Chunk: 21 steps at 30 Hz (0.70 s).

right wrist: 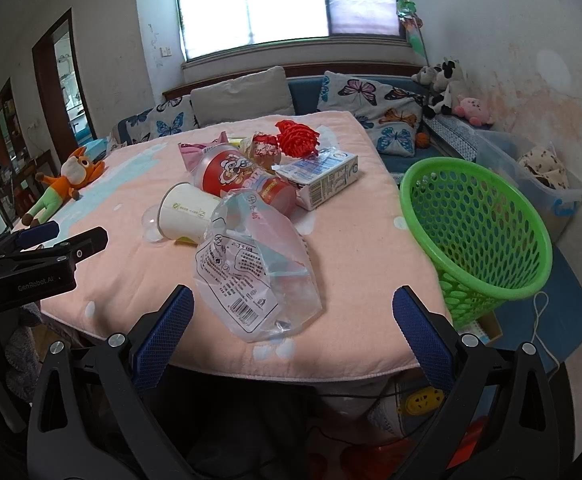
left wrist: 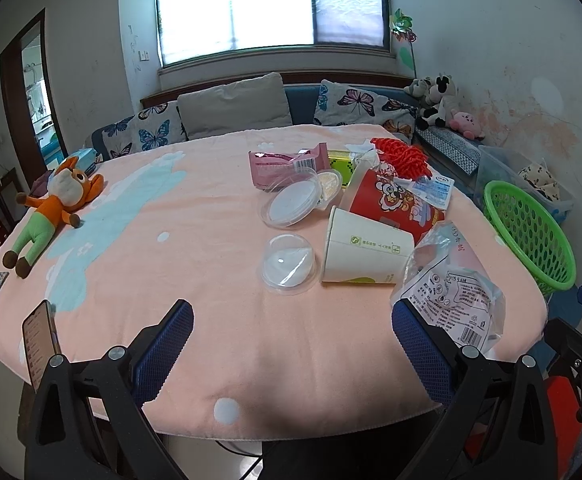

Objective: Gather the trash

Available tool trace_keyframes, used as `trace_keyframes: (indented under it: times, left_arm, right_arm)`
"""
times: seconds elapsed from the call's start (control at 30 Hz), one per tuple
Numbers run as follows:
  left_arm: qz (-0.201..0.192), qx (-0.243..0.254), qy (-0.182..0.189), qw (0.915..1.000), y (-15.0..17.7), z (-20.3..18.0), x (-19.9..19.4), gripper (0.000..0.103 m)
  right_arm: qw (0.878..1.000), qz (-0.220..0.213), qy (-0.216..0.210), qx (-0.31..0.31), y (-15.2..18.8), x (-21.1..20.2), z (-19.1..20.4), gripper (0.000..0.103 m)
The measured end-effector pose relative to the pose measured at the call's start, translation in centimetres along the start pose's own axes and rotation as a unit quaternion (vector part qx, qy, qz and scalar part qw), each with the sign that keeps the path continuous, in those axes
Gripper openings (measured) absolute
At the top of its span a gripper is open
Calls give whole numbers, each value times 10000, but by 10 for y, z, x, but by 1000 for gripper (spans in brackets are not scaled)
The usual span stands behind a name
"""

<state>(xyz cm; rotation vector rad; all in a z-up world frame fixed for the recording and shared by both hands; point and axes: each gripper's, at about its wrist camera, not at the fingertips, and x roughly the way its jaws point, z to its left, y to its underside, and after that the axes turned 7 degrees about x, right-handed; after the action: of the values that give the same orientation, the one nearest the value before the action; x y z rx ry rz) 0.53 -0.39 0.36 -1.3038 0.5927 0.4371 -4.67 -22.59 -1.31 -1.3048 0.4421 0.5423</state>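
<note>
A pile of trash lies on the pink-covered table (left wrist: 211, 360): a clear plastic bag (left wrist: 451, 292) (right wrist: 251, 272), a white paper cup on its side (left wrist: 365, 252) (right wrist: 185, 212), a red noodle tub (left wrist: 395, 200) (right wrist: 239, 180), clear lids (left wrist: 289, 264), a pink wrapper (left wrist: 283, 164), a milk carton (right wrist: 323, 178) and a red net (left wrist: 403, 156) (right wrist: 297, 138). A green basket (left wrist: 531, 232) (right wrist: 479, 236) stands at the table's right edge. My left gripper (left wrist: 291, 340) is open and empty above the near edge. My right gripper (right wrist: 293, 328) is open and empty, just short of the plastic bag.
An orange plush toy (left wrist: 51, 208) and a phone (left wrist: 39, 340) lie at the table's left. A sofa with butterfly cushions (left wrist: 355, 104) runs behind the table. A clear storage box (right wrist: 539, 176) stands behind the basket. A blue chair (right wrist: 551, 320) is at the right.
</note>
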Motion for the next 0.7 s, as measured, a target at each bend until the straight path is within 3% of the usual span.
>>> trace_keyframes:
  times: [0.7]
  left_arm:
    - [86, 30, 34, 10000, -6, -5, 18, 97]
  right_arm:
    - [9999, 77, -48, 55, -3, 13, -5, 99]
